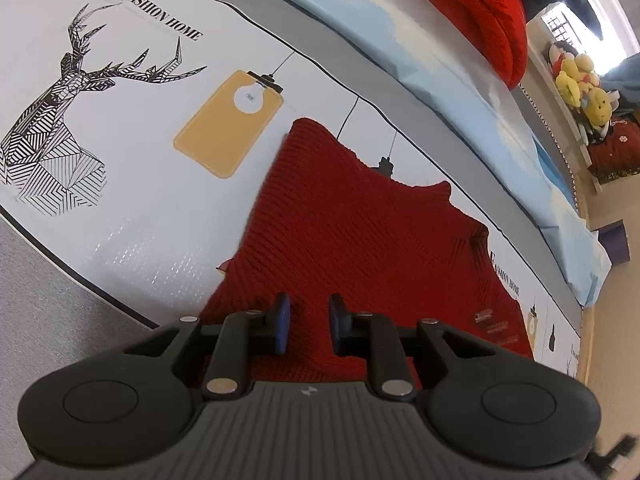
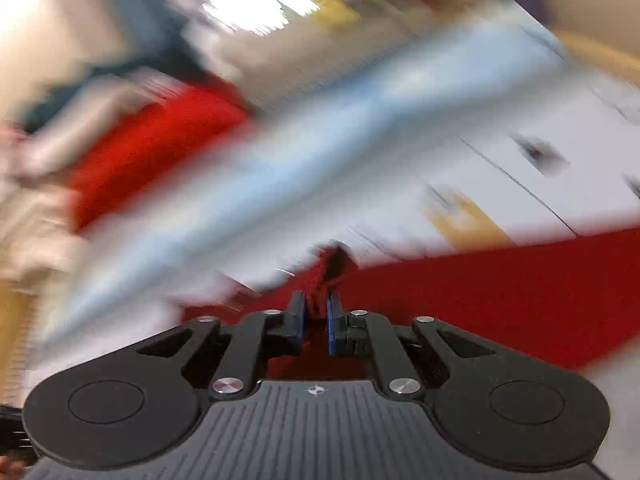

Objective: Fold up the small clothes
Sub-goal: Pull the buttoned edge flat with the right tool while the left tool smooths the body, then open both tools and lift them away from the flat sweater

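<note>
R gripper (image 2: 316, 316) pinching red knit sweater (image 1: 352, 240); L gripper (image 1: 309, 326) spread above it.

L jaws apart w/ nothing between them, sweater spread flat just ahead & under, on printed tablecloth (image 1: 132, 184) w/ deer graphic (image 1: 60, 128) off to jaws' left. R jaws nearly closed on a bunched fold of the red knit (image 2: 480, 300), rest of it trailing to jaws' right; R view motion-blurred, bkgd unclear. Plush toys (image 1: 580, 84) far ahead-right of L jaws.

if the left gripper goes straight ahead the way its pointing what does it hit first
Most likely the red sweater: the left gripper hovers with open jaws over it, and the knit fills the line ahead. Depth is unclear from this view.
</note>
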Motion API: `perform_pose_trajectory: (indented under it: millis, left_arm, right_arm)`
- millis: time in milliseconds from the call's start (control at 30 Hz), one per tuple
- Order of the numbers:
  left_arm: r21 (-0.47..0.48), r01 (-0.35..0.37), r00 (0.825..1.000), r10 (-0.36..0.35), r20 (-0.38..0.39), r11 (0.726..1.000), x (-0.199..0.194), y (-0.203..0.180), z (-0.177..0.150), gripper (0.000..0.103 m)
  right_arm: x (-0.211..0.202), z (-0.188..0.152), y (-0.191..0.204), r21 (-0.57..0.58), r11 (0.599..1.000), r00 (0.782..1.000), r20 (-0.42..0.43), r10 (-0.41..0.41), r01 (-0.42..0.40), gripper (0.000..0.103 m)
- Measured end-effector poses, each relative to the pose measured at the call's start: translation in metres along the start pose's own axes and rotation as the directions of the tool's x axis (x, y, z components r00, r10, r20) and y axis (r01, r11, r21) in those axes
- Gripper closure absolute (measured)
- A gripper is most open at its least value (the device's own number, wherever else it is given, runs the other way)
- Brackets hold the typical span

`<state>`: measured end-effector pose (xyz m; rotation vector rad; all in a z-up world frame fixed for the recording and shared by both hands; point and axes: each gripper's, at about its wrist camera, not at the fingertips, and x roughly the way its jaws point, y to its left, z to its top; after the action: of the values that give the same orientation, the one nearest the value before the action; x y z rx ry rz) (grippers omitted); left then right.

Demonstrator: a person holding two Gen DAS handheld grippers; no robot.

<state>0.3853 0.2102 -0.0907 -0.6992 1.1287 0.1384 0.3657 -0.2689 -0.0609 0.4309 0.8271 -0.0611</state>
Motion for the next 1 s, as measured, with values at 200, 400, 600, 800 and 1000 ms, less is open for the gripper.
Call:
perform_pose_trajectory:
  millis: [200,400,600,800,1000]
  left_arm:
    - [0.027,-0.010,1.000,0.010,-0.002,1.000,0.005,-0.001,-0.002,0.079]
    - [0.013,-0.063,0.997,0.063,-0.050,0.998,0.032,0.016,-0.008,0.077]
    - [0.106,-0.063,0.998,0.063,-0.004,0.992,0.011,-0.012,-0.010,0.061]
    - [0.238,-0.025,0.999,0.019,0.028,0.971,-0.007,-0.049,-0.028,0.048]
    - [0.325,-0.011,1.000,0.002,0.031,0.946,-0.008,-0.069,-0.049,0.044]
  right_arm:
    - [0.003,0.000,-0.040,0.167,0.974,0.989,-0.016,-0.150,0.150,0.083]
    - [0.033,-0.013,-0.040,0.245,0.968,0.982,-0.164,0.095,-0.053,0.060]
    - [0.034,-0.021,-0.050,0.278,0.959,0.972,-0.237,0.006,0.062,0.060]
    - [0.000,-0.008,-0.044,0.192,0.979,0.991,-0.121,-0.050,0.073,0.055]
    - [-0.028,0.008,-0.113,0.315,0.930,0.981,-0.028,-0.191,0.190,0.055]
